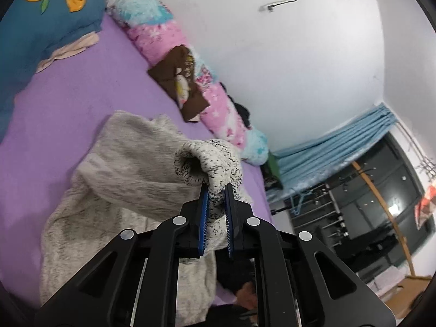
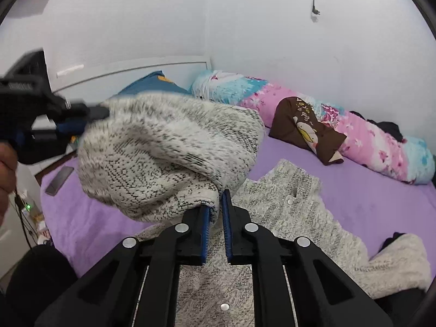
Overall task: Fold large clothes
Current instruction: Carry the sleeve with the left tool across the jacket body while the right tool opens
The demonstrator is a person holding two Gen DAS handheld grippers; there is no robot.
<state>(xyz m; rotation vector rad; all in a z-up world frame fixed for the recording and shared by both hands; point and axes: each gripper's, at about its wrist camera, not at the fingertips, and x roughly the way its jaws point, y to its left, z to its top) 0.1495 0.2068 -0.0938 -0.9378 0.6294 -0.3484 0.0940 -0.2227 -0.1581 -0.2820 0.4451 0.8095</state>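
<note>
A large grey-and-white speckled knit cardigan (image 2: 286,218) with snap buttons lies spread on the purple bed sheet (image 2: 368,199). My left gripper (image 1: 216,190) is shut on a lifted fold of the knit (image 1: 209,160), held above the sheet. My right gripper (image 2: 219,199) is shut on another bunched part of the same cardigan (image 2: 163,158), which hangs raised between the two grippers. In the right wrist view the left gripper (image 2: 100,113) shows at the left, blurred, pinching the far end of that raised stretch. The rest of the cardigan (image 1: 122,179) lies on the sheet below.
A rolled pink-and-blue floral blanket (image 2: 354,130) lies along the white wall, with a brown cartoon pillow (image 2: 305,128) against it. A blue lemon-print pillow (image 1: 49,13) sits at the head of the bed. A phone (image 2: 58,179) rests near the bed's left edge. A person's hand (image 2: 6,169) holds the left gripper.
</note>
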